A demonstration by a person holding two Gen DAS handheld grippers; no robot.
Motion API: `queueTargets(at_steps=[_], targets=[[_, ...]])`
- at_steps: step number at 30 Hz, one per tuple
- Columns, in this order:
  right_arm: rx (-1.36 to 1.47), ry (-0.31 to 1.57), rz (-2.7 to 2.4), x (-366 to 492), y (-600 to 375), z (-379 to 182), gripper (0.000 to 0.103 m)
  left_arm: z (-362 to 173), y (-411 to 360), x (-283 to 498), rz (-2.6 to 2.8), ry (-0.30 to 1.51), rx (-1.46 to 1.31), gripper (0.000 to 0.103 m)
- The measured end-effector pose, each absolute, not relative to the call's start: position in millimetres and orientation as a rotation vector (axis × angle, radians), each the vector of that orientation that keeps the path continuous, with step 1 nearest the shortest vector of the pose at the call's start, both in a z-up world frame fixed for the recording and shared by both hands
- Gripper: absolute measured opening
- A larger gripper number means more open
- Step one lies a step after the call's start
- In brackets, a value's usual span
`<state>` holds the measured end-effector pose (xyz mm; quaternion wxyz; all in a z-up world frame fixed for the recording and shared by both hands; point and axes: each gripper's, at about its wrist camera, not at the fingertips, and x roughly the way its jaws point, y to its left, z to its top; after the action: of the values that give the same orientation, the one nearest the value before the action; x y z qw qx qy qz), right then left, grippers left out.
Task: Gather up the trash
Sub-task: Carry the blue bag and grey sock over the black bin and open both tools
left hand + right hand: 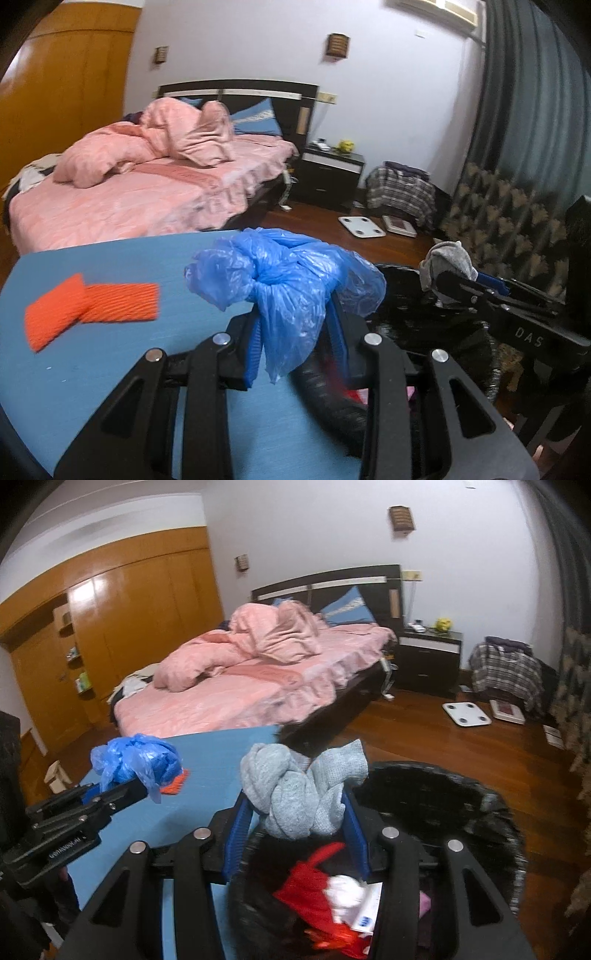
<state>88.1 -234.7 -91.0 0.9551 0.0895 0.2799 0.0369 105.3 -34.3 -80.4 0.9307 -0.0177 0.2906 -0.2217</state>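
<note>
Left wrist view: left gripper pinching a crumpled blue plastic bag between its blue pads, the bag bunched above the fingers and a tail hanging below. Under it, a blue table; an orange foam net lies flat on it, well left of the bag. Right gripper shows at the right edge, clamped on a grey cloth.

Right wrist view: right gripper pinching the knotted grey cloth above the near rim of a black-lined trash bin. Inside the bin: red scraps, white paper. Left gripper with the blue bag sits left, over the table. Beyond: pink bed, dark nightstand, white scale on a wood floor.
</note>
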Motion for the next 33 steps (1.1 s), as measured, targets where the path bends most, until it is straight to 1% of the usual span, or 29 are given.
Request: queueTargets(at_steps=[12, 14, 15, 16, 17, 19, 21, 23, 27, 29, 30, 33], targets=[[0.219, 0.615, -0.078, 69.4, -306.4, -117.3, 0.047, -96.1, -119.0, 116.1, -0.628, 0.633, 0.01, 0.031], [0.222, 0.619, -0.091, 67.4, -313.4, -120.6, 0.047, -97.8, -128.3, 119.6, -0.648, 0.638, 0.012, 0.033], [0.221, 0.622, -0.1, 67.5, -317.5, -122.5, 0.049, -98.9, -132.5, 120.8, -0.663, 0.643, 0.011, 0.035], [0.22, 0.627, -0.106, 67.2, -319.5, -123.6, 0.051, -100.0, -135.6, 121.9, -0.671, 0.647, 0.012, 0.041], [0.221, 0.634, -0.118, 66.9, -323.3, -126.1, 0.052, -101.1, -138.3, 122.4, -0.678, 0.65, 0.012, 0.052], [0.225, 0.642, -0.127, 66.1, -327.9, -128.8, 0.055, -103.5, -140.7, 122.0, -0.702, 0.654, 0.005, 0.063], [0.228, 0.646, -0.142, 64.0, -332.0, -131.6, 0.06, -105.1, -142.0, 120.3, -0.711, 0.658, 0.014, 0.068], [0.231, 0.648, -0.151, 62.9, -335.2, -133.3, 0.066, -106.9, -139.3, 119.7, -0.718, 0.67, 0.01, 0.072], [0.231, 0.645, -0.17, 62.8, -335.3, -133.5, 0.085, -109.8, -130.4, 116.9, -0.704, 0.685, 0.002, 0.074], [0.226, 0.636, -0.169, 62.7, -330.9, -131.0, 0.092, -110.5, -118.9, 114.8, -0.679, 0.68, -0.003, 0.075], [0.224, 0.633, -0.165, 63.0, -328.5, -130.1, 0.094, -110.2, -113.8, 114.6, -0.666, 0.677, -0.006, 0.076], [0.22, 0.624, -0.143, 65.7, -318.5, -125.1, 0.097, -107.1, -90.8, 112.0, -0.605, 0.654, -0.02, 0.08]])
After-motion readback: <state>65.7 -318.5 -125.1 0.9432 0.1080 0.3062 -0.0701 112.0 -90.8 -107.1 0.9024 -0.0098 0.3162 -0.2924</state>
